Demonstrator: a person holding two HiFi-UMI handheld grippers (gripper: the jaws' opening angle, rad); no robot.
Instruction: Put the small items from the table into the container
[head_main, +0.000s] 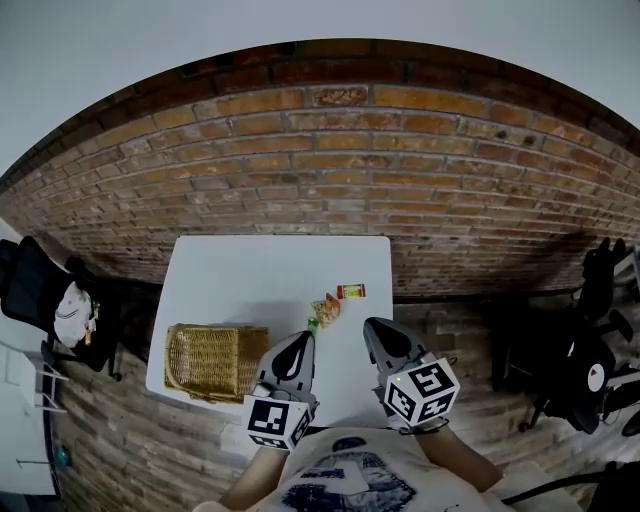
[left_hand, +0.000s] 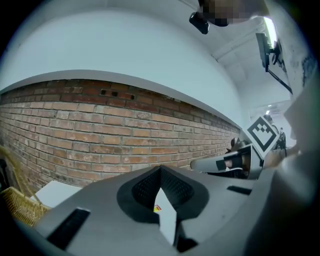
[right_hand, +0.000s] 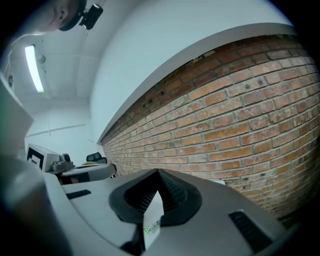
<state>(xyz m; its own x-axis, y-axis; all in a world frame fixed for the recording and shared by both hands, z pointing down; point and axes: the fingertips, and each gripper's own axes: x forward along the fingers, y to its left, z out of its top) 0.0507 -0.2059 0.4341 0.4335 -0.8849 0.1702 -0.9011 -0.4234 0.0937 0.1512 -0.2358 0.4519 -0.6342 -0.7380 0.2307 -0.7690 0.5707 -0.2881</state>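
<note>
I hold two claws low over the near edge of a white counter (head_main: 250, 275) set against a brick wall. My left claw (head_main: 302, 340) is pressed together at the tips with nothing pinched. My right claw (head_main: 373, 326) is likewise pressed together and empty.

The small items lie just ahead, in the gap between the two claw tips. An orange-and-green packet (head_main: 326, 309) sits nearest, slightly forward and to the right of the left claw's tip. Its long axis runs diagonally, from near-left to far-right. A red-and-yellow packet (head_main: 351, 291) lies just beyond it, ahead and a little left of the right claw's tip, with its long axis running side to side.

The container, a woven basket (head_main: 200, 386), stands on the counter's near left corner, just beside the left claw. I judge the left claw the better choice for the nearer packet, being close to both packet and basket. It would have to spread first.

No writing on either packet can be read; they are too small in every view. The marker cubes (head_main: 421, 391) on the claws carry only black-and-white square patterns, no words.
</note>
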